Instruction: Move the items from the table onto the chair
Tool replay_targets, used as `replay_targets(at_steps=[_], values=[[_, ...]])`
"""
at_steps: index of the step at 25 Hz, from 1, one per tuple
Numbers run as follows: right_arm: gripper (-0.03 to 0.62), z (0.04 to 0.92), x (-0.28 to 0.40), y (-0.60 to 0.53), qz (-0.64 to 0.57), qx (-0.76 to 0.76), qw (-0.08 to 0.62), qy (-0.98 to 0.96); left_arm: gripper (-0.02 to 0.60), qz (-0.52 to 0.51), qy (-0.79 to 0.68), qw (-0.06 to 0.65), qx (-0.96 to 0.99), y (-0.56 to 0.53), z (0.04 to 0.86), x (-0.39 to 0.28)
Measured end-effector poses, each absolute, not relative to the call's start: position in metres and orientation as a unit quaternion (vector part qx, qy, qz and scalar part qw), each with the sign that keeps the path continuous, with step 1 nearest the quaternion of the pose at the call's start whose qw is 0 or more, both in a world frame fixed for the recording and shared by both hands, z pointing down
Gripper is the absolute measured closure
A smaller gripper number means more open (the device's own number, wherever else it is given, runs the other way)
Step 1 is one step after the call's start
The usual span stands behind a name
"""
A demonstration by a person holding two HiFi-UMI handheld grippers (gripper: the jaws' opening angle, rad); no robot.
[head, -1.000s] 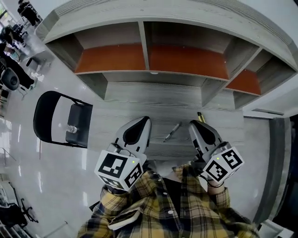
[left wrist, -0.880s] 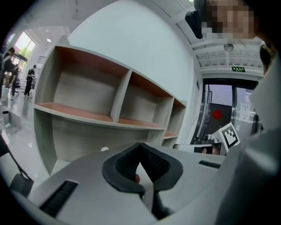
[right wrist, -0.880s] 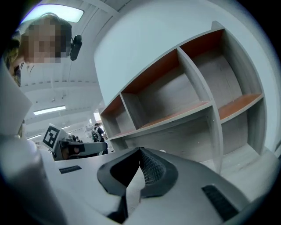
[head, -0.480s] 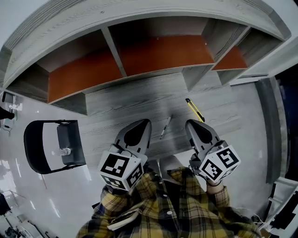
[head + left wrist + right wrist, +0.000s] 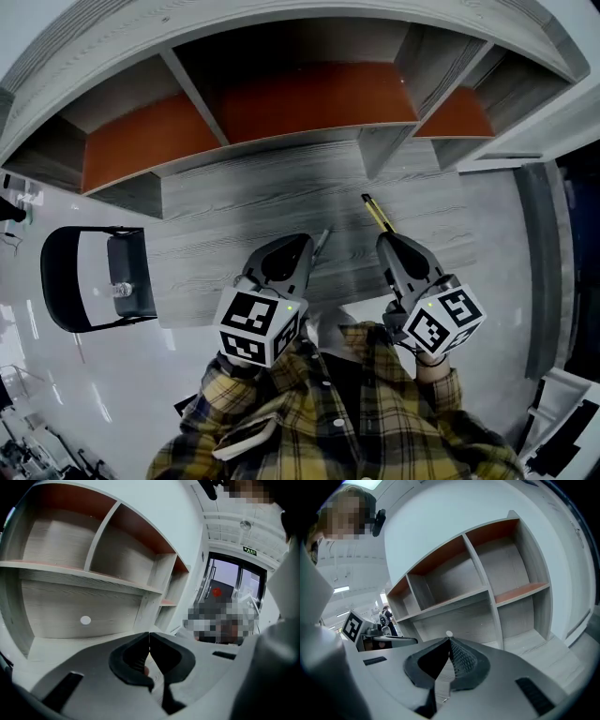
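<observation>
Yellow pen (image 5: 375, 211) just beyond right hand-held gripper (image 5: 391, 243)

The table (image 5: 244, 202) is matt grey wood-grain, the floor (image 5: 56, 375) glossy, the plaid shirt (image 5: 309, 412) cloth.

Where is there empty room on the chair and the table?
The black folding chair's seat is bare around one small clear item. The grey wood-grain table is bare on its left part, toward the chair. It is crowded mid-table, where a silver pen and a yellow-black tool lie.
</observation>
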State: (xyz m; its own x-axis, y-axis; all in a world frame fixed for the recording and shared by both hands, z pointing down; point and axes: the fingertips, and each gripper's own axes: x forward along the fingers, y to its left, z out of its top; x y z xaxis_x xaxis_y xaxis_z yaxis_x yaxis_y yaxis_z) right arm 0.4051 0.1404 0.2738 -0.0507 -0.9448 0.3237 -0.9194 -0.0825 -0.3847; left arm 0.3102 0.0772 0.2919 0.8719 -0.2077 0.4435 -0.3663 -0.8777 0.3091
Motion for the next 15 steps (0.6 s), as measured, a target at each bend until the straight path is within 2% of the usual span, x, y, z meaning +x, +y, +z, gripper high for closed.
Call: replay_targets(at_steps=[6,11,15], values=[[0.577,0.275,0.415,0.142,-0.257,-0.684,0.031,0.682,0.572,0.228,-0.16,0.208,0.938,0.081,0.307,0.322],[0.577,0.281,0.422,0.143,-0.263,-0.68,0.033,0.683,0.432,0.234,-0.146,0.235,0.932,0.087,0.318,0.333],[0.577,0.287,0.429,0.147,-0.272,-0.684,0.04,0.675,0.402,0.264,-0.14,0.228,0.927,0.092,0.337,0.338]])
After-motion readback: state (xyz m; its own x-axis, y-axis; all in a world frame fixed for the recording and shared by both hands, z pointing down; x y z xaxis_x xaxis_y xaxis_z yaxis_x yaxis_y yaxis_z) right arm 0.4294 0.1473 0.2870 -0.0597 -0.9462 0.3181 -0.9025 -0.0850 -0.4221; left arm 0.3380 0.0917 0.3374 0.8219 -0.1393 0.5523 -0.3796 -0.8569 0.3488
